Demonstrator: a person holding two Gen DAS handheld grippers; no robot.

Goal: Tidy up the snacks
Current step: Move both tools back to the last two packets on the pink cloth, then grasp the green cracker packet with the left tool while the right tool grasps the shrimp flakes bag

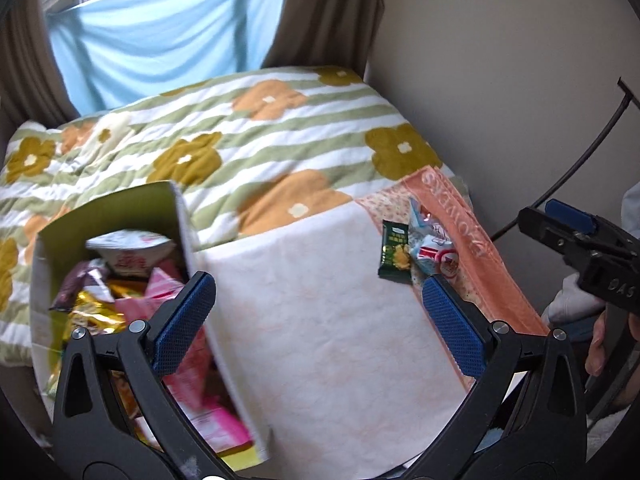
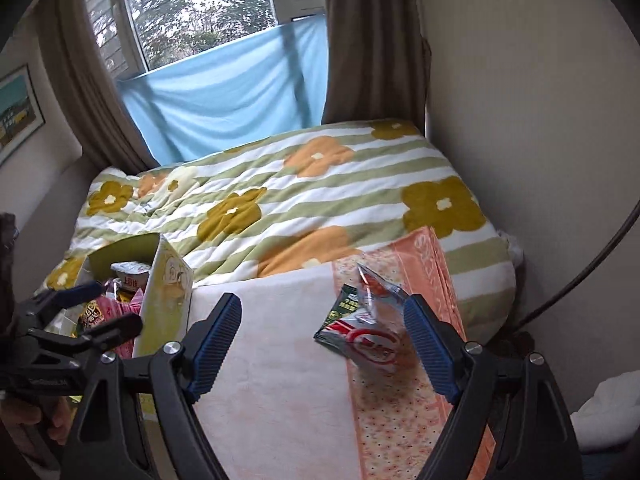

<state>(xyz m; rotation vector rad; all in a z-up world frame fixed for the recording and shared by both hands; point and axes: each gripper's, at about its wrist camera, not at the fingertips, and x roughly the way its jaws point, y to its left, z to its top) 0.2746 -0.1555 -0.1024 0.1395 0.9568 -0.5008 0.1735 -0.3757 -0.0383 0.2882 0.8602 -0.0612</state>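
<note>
Snacks on a bed: box at left, two loose packets at right.

Both grippers spread wide, holding nothing. Left gripper [image 1: 316,316] hovers near the box [image 1: 182,224]; its near end is cut off behind the left finger, and the crammed packets inside are blurred. Right gripper [image 2: 324,342] hangs over the white towel [image 2: 280,360]. The pale packet [image 2: 372,340] overlaps the dark green packet [image 2: 340,304], hiding most of it, both on the towel's floral strip; labels unreadable.

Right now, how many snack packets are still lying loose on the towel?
2: a dark green packet and a pale blue-and-red packet overlapping its right side. More may hide beneath.
</note>
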